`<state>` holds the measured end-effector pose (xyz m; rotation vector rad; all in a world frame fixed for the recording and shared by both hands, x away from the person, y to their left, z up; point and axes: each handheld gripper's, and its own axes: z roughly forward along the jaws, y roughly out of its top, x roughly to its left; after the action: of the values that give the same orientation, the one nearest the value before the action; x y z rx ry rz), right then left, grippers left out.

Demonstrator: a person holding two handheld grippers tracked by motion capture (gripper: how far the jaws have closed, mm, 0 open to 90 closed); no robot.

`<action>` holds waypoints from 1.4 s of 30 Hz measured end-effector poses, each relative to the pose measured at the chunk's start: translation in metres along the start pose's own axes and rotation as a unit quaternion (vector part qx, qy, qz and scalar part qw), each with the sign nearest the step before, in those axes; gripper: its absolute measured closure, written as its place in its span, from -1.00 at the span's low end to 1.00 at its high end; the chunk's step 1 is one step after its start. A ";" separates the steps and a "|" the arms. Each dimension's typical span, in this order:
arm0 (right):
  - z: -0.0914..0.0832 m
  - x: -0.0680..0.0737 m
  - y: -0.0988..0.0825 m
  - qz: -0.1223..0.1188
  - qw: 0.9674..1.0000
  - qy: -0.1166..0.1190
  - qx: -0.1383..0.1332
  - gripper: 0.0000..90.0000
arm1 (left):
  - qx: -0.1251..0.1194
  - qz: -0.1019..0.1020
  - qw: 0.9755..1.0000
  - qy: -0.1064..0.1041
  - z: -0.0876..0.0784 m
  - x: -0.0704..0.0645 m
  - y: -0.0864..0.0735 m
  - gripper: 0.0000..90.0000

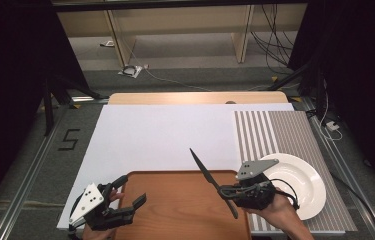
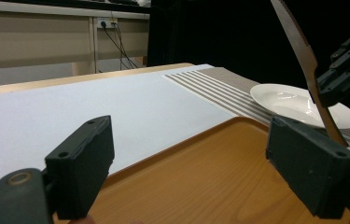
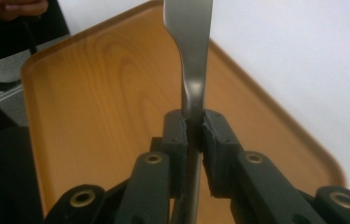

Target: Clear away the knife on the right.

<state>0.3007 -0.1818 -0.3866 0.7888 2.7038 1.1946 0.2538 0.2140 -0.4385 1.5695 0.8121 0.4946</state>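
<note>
One knife [image 1: 210, 176] clamped between the jaws of the right gripper [image 1: 236, 190], gripped near the middle of its length, with the pads pressed on the narrow neck between blade and handle [image 3: 192, 100]. Long axis running across the jaws, not along them: blade end up and away beyond the pads, pointing toward the far left over the tray [image 1: 175, 210], handle end sticking out low on the near side. Held in the air, tilted, touching nothing else. Plate [image 1: 305, 186] just behind the right gripper, on the side away from the blade tip, resting on the striped mat [image 1: 280, 130]. Probably a swing of the long axis toward the mat beside the plate needed next, so the spare length on both sides of the pads matters most. Left gripper [image 1: 127, 195] with jaws wide apart and nothing between them, low over the near left corner of the tray, well apart from the knife and clearly the farther one
</note>
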 end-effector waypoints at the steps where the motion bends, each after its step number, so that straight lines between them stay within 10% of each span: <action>1: 0.001 0.002 -0.001 -0.001 1.000 0.003 0.000 0.79 | 0.000 0.000 1.000 0.000 0.000 0.000 0.000 -0.66; 27: 0.018 0.028 -0.023 0.000 0.997 0.027 0.071 0.79 | 0.000 -0.002 1.000 0.000 0.001 0.000 0.000 -0.66; 42: 0.035 0.047 -0.029 -0.030 0.988 0.021 0.150 0.79 | 0.002 -0.002 1.000 0.000 0.001 0.000 -0.001 -0.66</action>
<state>0.2577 -0.1519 -0.4250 0.7127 2.9609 0.8089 0.2545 0.2135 -0.4393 1.5711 0.8154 0.4903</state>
